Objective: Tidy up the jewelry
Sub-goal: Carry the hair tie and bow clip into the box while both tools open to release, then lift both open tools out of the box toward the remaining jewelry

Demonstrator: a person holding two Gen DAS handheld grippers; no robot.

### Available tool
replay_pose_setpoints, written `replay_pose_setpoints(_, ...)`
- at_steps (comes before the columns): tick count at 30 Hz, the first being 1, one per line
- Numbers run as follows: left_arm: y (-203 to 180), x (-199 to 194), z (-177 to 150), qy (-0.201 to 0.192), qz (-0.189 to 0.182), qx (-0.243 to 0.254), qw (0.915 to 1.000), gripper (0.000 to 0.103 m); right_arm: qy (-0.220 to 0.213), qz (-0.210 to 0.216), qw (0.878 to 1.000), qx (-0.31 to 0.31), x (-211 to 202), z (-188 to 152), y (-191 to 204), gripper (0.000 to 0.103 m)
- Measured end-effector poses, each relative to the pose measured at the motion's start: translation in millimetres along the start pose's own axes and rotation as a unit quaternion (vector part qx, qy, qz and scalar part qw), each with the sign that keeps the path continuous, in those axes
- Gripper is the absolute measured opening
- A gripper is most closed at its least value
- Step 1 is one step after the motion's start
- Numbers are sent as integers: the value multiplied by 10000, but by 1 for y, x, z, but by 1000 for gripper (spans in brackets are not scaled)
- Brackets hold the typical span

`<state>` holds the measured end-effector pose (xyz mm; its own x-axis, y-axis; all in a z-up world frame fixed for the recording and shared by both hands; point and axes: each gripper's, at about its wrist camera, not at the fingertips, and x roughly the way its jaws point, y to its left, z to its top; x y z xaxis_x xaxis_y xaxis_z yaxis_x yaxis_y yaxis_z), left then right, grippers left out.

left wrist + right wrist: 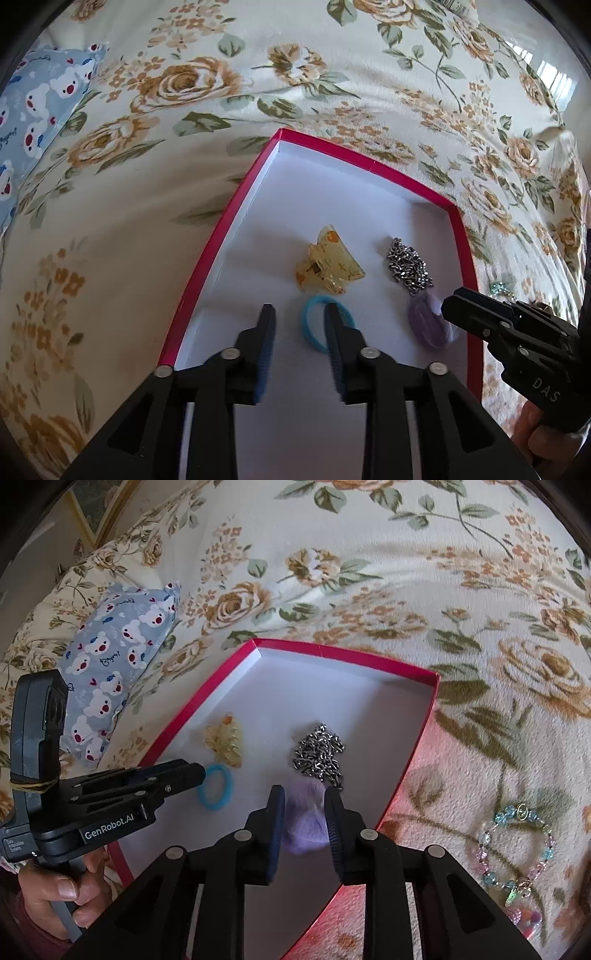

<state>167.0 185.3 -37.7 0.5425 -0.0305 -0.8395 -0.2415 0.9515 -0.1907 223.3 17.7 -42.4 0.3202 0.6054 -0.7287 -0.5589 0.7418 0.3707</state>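
A red box [221, 236] with a white inside lies on the bed; it also shows in the right wrist view [424, 734]. In it lie a yellow hair claw [328, 267] [225, 742], a silver chain [408, 266] [319, 755], a blue hair tie [314, 325] [216, 786] and a purple scrunchie [430, 325] [304, 825]. My left gripper [299, 314] is open above the blue hair tie. My right gripper [304, 797] is open with the purple scrunchie between its fingers. A beaded bracelet [517, 849] lies on the bedspread right of the box.
A floral bedspread [258, 74] covers the bed. A blue bear-print pillow [114, 664] [33, 110] lies left of the box. A picture frame [99, 513] stands at the far left.
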Motion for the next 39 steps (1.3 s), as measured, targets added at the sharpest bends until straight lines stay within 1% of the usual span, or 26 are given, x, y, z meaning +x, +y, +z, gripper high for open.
replay_pose_setpoints(2, 2, -8, -3, -82, 30, -43, 10000, 52, -44, 10, 10000, 7, -4, -1, 1, 29)
replay_pose_setpoints(3, 3, -13, -5, -121, 50, -94, 9999, 59, -69, 16, 10000, 13, -6, -1, 1, 32)
replay_pose_setpoints(4, 5, -17, -7, -151, 61, -145, 9998, 72, -85, 27, 10000, 18, -8, -1, 1, 34)
replay_pose_setpoints(5, 8, -24, -10, -235, 48, -253, 9994, 79, -104, 18, 9999, 29, -11, -2, 1, 34)
replay_pose_setpoints(7, 13, -38, -17, -415, -120, -457, 9980, 82, -182, 24, 9998, 73, -19, -4, -2, 34)
replay_pose_setpoints(11, 22, -55, -32, -618, -461, -822, 9936, 91, -455, 22, 9988, 189, -45, -11, -7, 34)
replay_pose_setpoints(13, 24, -64, -42, -792, -550, -925, 9910, 93, -600, -6, 9980, 201, -60, -15, -10, 40)
replay_pose_setpoints(15, 22, -75, -53, -1075, -491, -993, 9880, 96, -747, -63, 9970, 208, -76, -22, -14, 44)
replay_pose_setpoints(16, 21, -78, -57, -1156, -483, -1003, 9870, 98, -800, -106, 9965, 204, -84, -25, -16, 47)
replay_pose_setpoints(19, 11, -89, -79, -1337, -582, -1052, 9837, 99, -916, -192, 9954, 220, -102, -37, -22, 52)
replay_pose_setpoints(20, 8, -91, -85, -1369, -577, -1025, 9836, 99, -963, -231, 9948, 239, -108, -41, -25, 53)
replay_pose_setpoints(22, -3, -96, -101, -1445, -527, -846, 9845, 99, -1065, -343, 9933, 292, -121, -52, -30, 61)
replay_pose_setpoints(23, -8, -98, -106, -1460, -493, -733, 9853, 100, -1133, -395, 9923, 321, -128, -58, -34, 61)
replay_pose_setpoints(25, -23, -100, -116, -1386, -453, -408, 9885, 100, -1286, -556, 9894, 379, -143, -70, -41, 61)
replay_pose_setpoints(27, -43, -101, -120, -1235, -283, 52, 9919, 100, -1411, -748, 9863, 417, -154, -81, -47, 63)
replay_pose_setpoints(30, -72, -101, -130, -1183, 270, 488, 9914, 102, -1496, -994, 9827, 462, -166, -94, -56, 64)
replay_pose_setpoints(33, -92, -101, -139, -1073, 235, 702, 9915, 102, -1472, -1159, 9809, 521, -177, -106, -65, 64)
replay_pose_setpoints(36, -117, -95, -141, -875, 332, 1010, 9905, 102, -1470, -1309, 9786, 604, -186, -117, -76, 65)
replay_pose_setpoints(39, -129, -95, -134, -784, 120, 1125, 9905, 102, -1448, -1302, 9774, 818, -193, -125, -90, 65)
